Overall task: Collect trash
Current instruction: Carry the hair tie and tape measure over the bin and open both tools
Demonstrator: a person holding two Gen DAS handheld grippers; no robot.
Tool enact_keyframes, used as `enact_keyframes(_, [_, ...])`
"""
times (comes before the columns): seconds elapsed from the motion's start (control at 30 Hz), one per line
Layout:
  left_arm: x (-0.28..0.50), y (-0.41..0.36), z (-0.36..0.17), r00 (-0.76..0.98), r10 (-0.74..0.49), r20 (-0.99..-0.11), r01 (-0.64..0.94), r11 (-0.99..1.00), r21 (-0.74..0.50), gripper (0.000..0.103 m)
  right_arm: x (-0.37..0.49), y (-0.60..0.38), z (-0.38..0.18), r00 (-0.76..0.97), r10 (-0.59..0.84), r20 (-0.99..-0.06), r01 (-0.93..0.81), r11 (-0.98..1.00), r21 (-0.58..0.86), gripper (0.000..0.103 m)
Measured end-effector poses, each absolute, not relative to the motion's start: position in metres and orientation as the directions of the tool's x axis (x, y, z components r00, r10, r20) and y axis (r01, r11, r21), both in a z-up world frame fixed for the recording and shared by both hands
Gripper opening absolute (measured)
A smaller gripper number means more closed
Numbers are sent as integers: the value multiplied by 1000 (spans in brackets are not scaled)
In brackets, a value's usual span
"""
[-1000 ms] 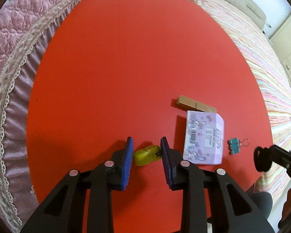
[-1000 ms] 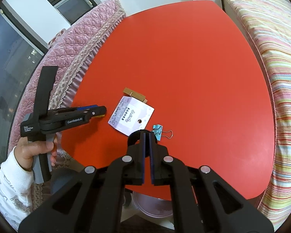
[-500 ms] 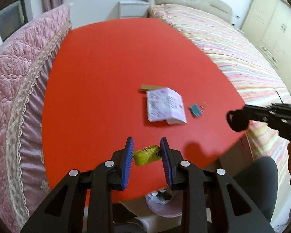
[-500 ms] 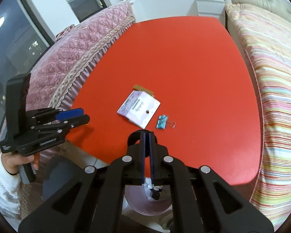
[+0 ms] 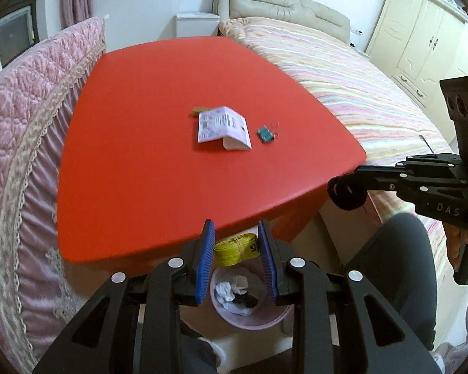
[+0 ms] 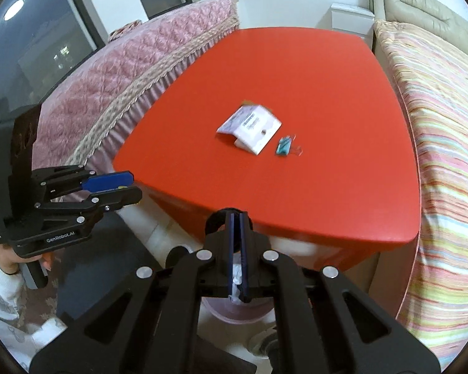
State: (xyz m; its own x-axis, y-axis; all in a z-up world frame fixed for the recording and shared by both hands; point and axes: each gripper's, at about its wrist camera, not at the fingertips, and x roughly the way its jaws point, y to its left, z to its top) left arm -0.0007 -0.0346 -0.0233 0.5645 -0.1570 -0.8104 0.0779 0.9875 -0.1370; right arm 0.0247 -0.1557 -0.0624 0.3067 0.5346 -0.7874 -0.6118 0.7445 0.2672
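My left gripper [image 5: 236, 243] is shut on a yellow rolled tape [image 5: 236, 249] and holds it off the red table's [image 5: 159, 143] near edge, above a pink trash bin [image 5: 249, 321] with white scraps inside. My right gripper [image 6: 237, 218] is shut and empty, below the table's near edge; the bin [image 6: 234, 311] lies under it. On the table lie a lilac paper packet [image 5: 223, 126], a brown piece [image 5: 199, 109] behind it and a teal binder clip [image 5: 266, 133]. The packet [image 6: 252, 127] and the clip [image 6: 284, 147] also show in the right wrist view.
A pink quilted bed [image 5: 18, 118] borders the table on the left, a striped bed [image 5: 358, 93] on the right. A dark chair seat [image 5: 396, 268] stands near the bin. A cream wardrobe [image 5: 427, 37] stands at the back right.
My left gripper lifted the yellow tape off the table and pulled back past the near edge, over the bin. My right gripper also drew back and stayed shut.
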Motion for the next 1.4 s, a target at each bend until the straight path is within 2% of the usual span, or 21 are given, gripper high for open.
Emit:
enact_keyframes(0.23, [-18,-35,-31,542,-189,-819,89,982,-168,28,5,-152,-91,233,536,-811,-621,724,300,4])
enact_keyframes(0.27, [-19,-35,-32,539,-192,-820,91,981,-169,28,4,-151,-95,215,541,-813,-621,718,314,7])
enact_keyframes(0.33, [-19,-36,-34,534,-197,-822,97,980,-172,28,4,-150,-99,207,531,-822,-618,722,311,7])
enact_keyframes(0.4, [-20,-37,-34,532,-201,-823,102,980,-173,28,5,-150,-102,206,523,-827,-606,732,312,29])
enact_keyframes(0.43, [-20,-38,-34,531,-202,-823,104,979,-174,28,5,-151,-103,206,525,-826,-600,734,317,62])
enact_keyframes(0.47, [-20,-38,-34,530,-206,-823,107,979,-176,28,6,-152,-103,206,533,-820,-596,733,327,85])
enact_keyframes(0.67, [-21,-46,-37,516,-223,-827,133,975,-180,28,9,-162,-97,241,525,-816,-562,761,323,92])
enact_keyframes(0.93, [-19,-64,-40,478,-274,-835,195,960,-203,32,10,-185,-85,321,498,-806,-518,804,291,94])
enact_keyframes(1.0, [-17,-67,-41,467,-284,-837,202,956,-211,50,11,-189,-83,329,500,-801,-510,808,295,94])
enact_keyframes(1.07, [-16,-69,-43,466,-290,-836,202,955,-218,73,12,-192,-81,336,501,-797,-504,811,297,95])
enact_keyframes(1.13, [-15,-67,-44,469,-282,-837,187,958,-218,86,12,-194,-81,340,503,-795,-501,812,299,95])
enact_keyframes(1.27, [-13,-62,-45,482,-248,-840,157,968,-195,93,12,-195,-81,346,504,-791,-497,814,302,97])
enact_keyframes(1.4, [-12,-57,-45,498,-231,-836,140,973,-186,95,11,-194,-84,339,511,-790,-497,810,311,97])
